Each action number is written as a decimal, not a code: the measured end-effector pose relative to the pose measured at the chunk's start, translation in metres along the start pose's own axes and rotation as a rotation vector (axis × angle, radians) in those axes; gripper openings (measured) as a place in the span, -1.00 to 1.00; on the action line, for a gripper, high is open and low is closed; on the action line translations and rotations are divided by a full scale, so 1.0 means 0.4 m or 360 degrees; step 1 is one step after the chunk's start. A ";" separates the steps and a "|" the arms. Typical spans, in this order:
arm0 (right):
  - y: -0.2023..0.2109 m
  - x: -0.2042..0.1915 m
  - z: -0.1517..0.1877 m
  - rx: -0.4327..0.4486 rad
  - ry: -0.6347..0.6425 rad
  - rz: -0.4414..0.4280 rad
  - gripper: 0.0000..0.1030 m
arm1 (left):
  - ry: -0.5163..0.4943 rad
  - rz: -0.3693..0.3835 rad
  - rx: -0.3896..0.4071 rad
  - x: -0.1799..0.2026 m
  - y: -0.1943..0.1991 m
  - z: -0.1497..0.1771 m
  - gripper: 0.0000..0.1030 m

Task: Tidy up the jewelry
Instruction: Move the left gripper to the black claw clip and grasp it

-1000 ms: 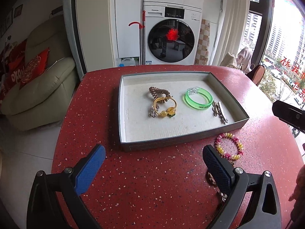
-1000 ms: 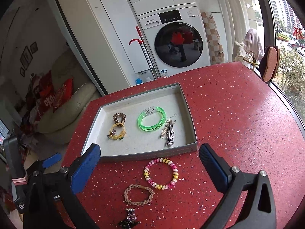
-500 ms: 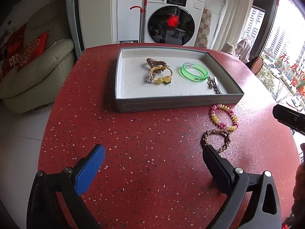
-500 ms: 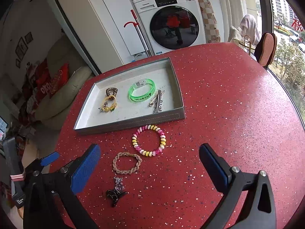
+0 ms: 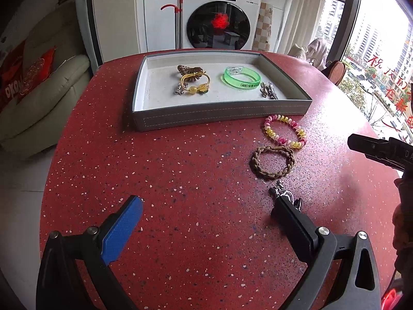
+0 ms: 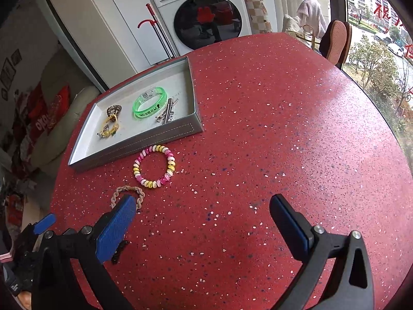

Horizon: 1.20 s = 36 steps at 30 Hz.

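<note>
Still outside the grey tray (image 5: 219, 115) lie three pieces on the red speckled counter (image 5: 180, 170): a pink-and-yellow spiral bracelet (image 5: 285, 132) just beside the tray's near wall, a braided brown bracelet (image 5: 272, 162) touching it at its 6 o'clock, and a small metal charm (image 5: 281, 194) nearer again, partly hidden behind the left gripper's (image 5: 206, 222) right finger. Inside the tray rest a green wristband (image 5: 242, 78) at about 1 o'clock, a yellow beaded hair tie (image 5: 193, 84) with a brown coil at 11, and silver hair clips (image 5: 268, 91) by the right wall.

Both grippers hover with jaws spread wide and nothing in them; the right gripper (image 6: 201, 222) has its left finger over the braided bracelet's (image 6: 128, 196) edge.

Likely risks: the charm is small and flat, so jaws closing on it may slip off or skid it across the smooth counter. Since the two bracelets touch, lifting one could drag the other. The grippers work close together here and could collide.
</note>
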State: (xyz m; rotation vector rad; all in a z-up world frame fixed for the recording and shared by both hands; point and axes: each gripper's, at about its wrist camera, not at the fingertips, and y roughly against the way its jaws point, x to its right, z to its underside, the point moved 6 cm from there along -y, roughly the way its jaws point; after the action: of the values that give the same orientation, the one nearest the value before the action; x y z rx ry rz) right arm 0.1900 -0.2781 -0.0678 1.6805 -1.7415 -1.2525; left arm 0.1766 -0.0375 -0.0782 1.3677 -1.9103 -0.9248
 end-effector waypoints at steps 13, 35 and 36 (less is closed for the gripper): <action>-0.064 -0.046 -0.017 -0.0054 0.0130 0.0045 1.00 | -0.0100 0.0045 -0.0014 0.108 -0.024 0.028 1.00; -0.178 -0.136 -0.033 -0.0063 0.0453 0.0259 0.33 | -0.0185 0.0041 -0.0012 0.169 -0.055 0.055 0.22; -0.176 -0.136 -0.033 -0.0063 0.0454 0.0259 0.26 | -0.0182 0.0046 -0.0009 0.167 -0.053 0.056 0.05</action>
State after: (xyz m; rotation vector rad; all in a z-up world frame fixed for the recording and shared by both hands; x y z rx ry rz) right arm 0.2508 -0.2218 -0.1027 1.5720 -1.6320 -0.9198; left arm 0.1513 -0.1019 -0.1032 1.3055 -2.0054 -1.0128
